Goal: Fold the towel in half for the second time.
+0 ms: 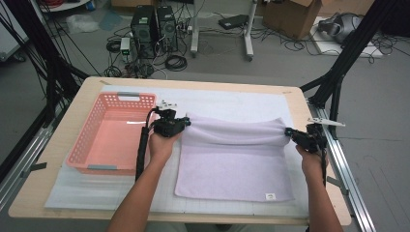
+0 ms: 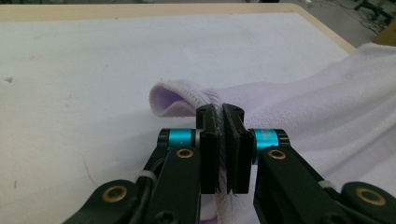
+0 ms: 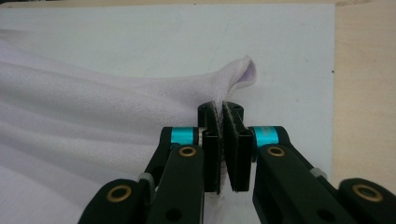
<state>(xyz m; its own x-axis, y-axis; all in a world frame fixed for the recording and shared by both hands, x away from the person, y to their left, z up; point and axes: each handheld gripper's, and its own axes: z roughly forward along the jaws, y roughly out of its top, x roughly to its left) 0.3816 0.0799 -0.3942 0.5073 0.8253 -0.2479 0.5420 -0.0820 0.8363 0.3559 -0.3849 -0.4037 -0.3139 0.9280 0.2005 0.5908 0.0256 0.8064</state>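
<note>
The lavender towel (image 1: pixel 234 164) lies on the white mat (image 1: pixel 77 188) covering the desk (image 1: pixel 29 193), its near hem (a small label at its right corner) toward the person and its long axis running left to right. Its far edge is lifted into a fold: the left gripper (image 1: pixel 186 122) is clamped on the far left corner, the right gripper (image 1: pixel 289 131) on the far right corner, cloth pinched between each pair of jaws. Just left of the towel sits a pink basket (image 1: pixel 80 140). Beyond the desk, computer towers (image 1: pixel 154 29), cables and a cardboard box (image 1: pixel 290 17) stand on the grey floor.
</note>
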